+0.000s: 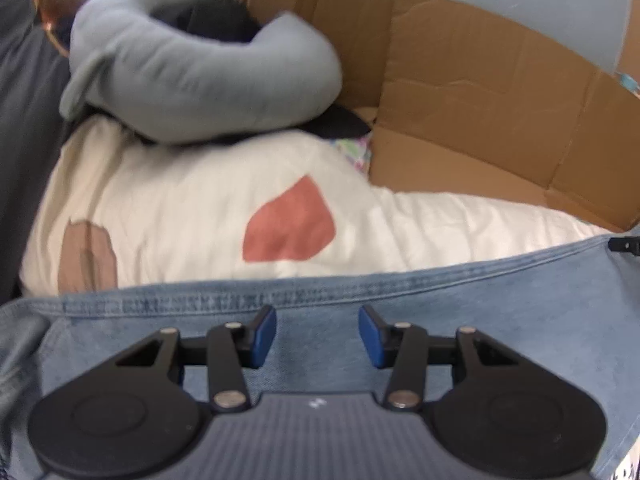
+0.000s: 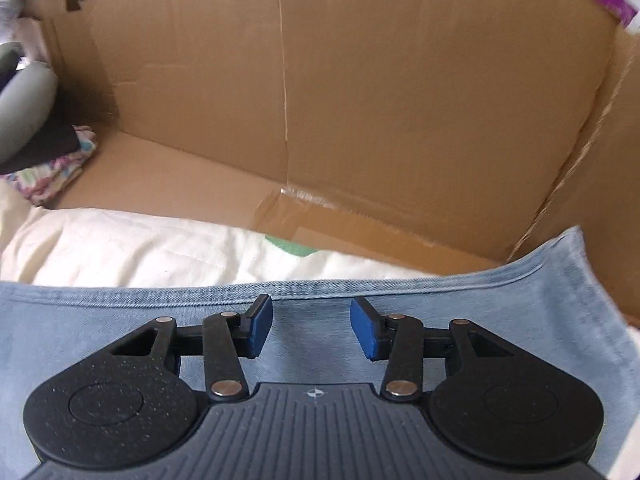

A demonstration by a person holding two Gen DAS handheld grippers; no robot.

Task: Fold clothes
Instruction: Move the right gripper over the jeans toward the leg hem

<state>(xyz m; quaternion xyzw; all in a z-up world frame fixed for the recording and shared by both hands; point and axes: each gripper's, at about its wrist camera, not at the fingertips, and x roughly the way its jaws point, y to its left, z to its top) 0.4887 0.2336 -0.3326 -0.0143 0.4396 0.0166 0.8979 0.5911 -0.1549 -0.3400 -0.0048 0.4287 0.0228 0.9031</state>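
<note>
Both grippers poised over light blue denim on a cream duvet.

The left gripper [image 1: 317,334] and right gripper [image 2: 311,328] each stand partly spread with nothing between the blue pads; the denim garment [image 1: 460,320] lies flat beneath both, its stitched edge just beyond the fingertips, a cardboard box [image 2: 360,100] behind.

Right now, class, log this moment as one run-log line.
task: fold clothes | left tool: open | right tool: open | both over light blue denim garment, none gripped
</note>
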